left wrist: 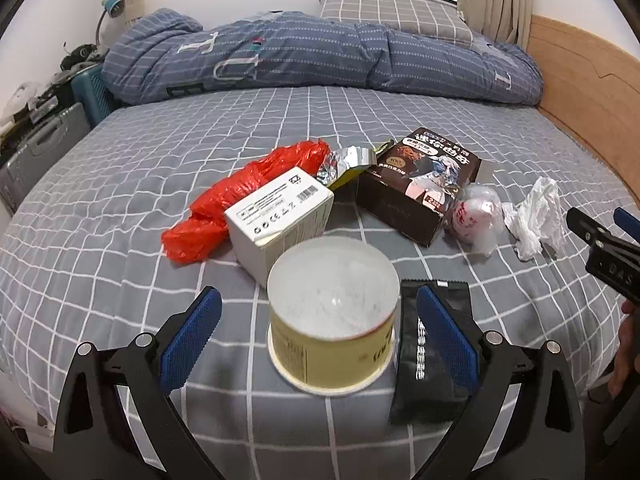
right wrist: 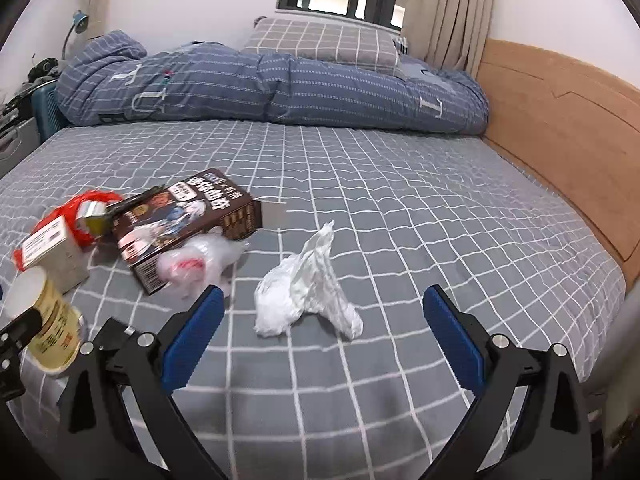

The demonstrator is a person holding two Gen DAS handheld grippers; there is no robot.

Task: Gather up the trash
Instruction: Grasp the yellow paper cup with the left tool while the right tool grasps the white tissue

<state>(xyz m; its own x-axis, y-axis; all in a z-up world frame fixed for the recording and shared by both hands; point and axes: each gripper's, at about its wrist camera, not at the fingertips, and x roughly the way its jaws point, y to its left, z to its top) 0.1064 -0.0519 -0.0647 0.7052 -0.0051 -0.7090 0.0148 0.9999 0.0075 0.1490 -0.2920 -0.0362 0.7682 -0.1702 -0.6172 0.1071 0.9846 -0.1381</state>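
Yellow paper cup (left wrist: 332, 320) stands on the bed (left wrist: 120, 200) between your left gripper (left wrist: 320, 332)'s wide-spread fingers, untouched. Further right, the crumpled white tissue (right wrist: 308, 292) lies between your right gripper (right wrist: 324, 336)'s fingers, likewise spread wide and holding nothing.

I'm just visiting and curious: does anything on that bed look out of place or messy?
Yes. Litter lies on the made-up bed: a crumpled white tissue, a balled plastic wrapper, a dark brown carton lying tilted, a torn foil packet, a red plastic bag, a white box, a paper cup and a black sachet.
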